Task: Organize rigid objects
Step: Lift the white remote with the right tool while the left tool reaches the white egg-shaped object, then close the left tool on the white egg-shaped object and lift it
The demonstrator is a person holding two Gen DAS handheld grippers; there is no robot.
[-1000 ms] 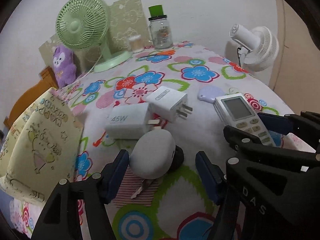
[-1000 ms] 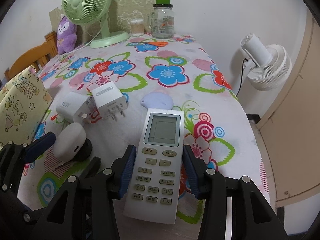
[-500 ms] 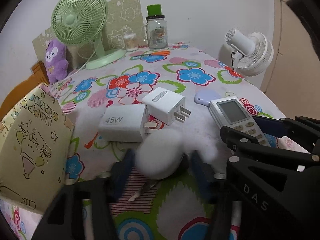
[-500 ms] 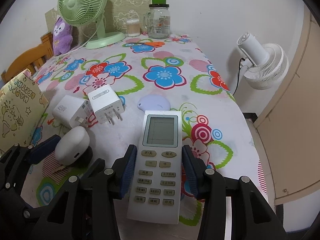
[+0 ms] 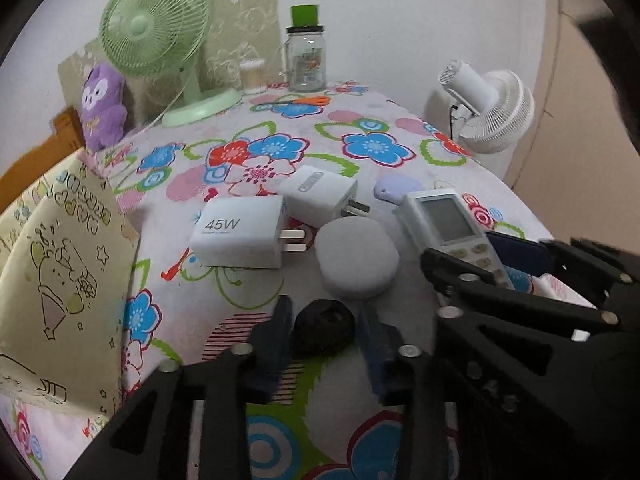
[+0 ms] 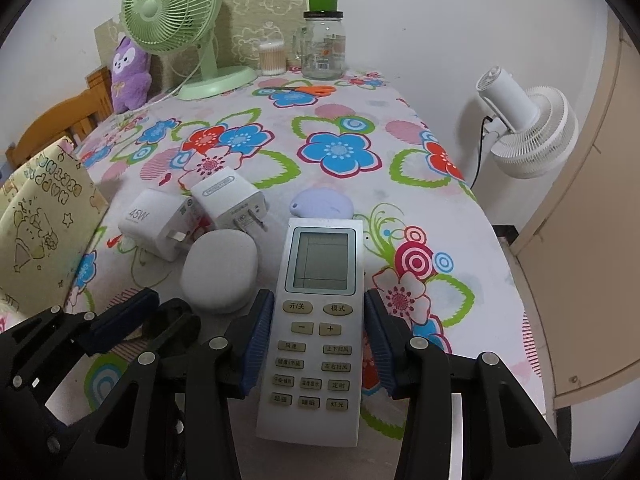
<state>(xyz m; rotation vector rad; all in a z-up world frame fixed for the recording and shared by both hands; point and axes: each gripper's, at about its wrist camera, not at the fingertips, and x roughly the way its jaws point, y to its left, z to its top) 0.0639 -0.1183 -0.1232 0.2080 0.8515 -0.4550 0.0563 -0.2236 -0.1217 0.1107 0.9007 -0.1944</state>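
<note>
left hand-held gripper (image 5: 322, 330) has just closed on the black base (image 5: 323, 330); right hand-held gripper (image 6: 318, 338) clamps the remote (image 6: 318, 320)

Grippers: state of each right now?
Left gripper: jaws have just been closing, shut on the black object.
Right gripper: shut on the remote control.

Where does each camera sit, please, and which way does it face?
Left wrist: on the left tongs, angled down at a black puck between blue pads; right tongs at right.
Right wrist: on the right tongs, angled down at the clamped remote control; left tongs at left.
Shared: 45W charger, green fan.
</note>
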